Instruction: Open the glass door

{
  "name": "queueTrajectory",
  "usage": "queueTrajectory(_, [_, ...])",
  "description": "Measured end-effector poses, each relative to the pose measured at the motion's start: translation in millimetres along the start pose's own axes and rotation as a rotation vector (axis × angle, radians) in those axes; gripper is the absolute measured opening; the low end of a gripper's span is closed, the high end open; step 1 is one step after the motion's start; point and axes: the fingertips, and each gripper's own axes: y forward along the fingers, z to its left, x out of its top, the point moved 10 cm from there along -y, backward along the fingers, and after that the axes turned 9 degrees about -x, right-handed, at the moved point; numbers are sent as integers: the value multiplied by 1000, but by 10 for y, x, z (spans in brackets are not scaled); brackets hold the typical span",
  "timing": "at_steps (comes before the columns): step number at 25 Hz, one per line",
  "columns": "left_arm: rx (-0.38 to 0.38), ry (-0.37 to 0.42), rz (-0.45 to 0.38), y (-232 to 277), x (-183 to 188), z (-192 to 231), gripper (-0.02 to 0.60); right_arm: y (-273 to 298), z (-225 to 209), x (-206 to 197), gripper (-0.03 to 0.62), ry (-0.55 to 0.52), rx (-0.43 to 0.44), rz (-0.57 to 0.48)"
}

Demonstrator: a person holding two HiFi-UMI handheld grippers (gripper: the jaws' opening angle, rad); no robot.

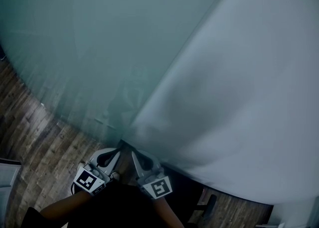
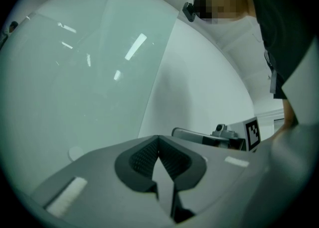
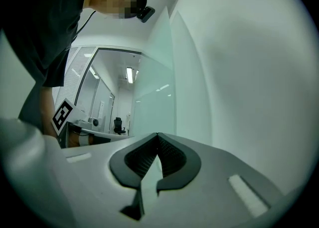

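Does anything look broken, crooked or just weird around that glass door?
Nothing stands out. The frosted glass door shows no cracks that I can see, only light reflections, and its edge beside the white wall looks clean. The left gripper and right gripper sit side by side near that edge, both shut and empty.

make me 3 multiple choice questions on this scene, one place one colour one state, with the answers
1. In the head view, where are the left tongs and right tongs? A bottom centre; B top right; C far left edge
2. What colour is the floor? A white; B brown; C red
3. How are the left tongs? A wide open; B shut on a handle; C shut, empty
Key: 1 A, they sit low by the glass door; 2 B, brown wood planks show; 3 C, its pads meet with nothing between.
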Motion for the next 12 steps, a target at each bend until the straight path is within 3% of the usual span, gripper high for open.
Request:
queueTrajectory(7, [36,-11,59,-16,-77,45,0,34,-94,-33,0,17,-15,14])
queueTrajectory(12, [24,15,18,10,40,14,0,47,-99,32,0,5,-18,12])
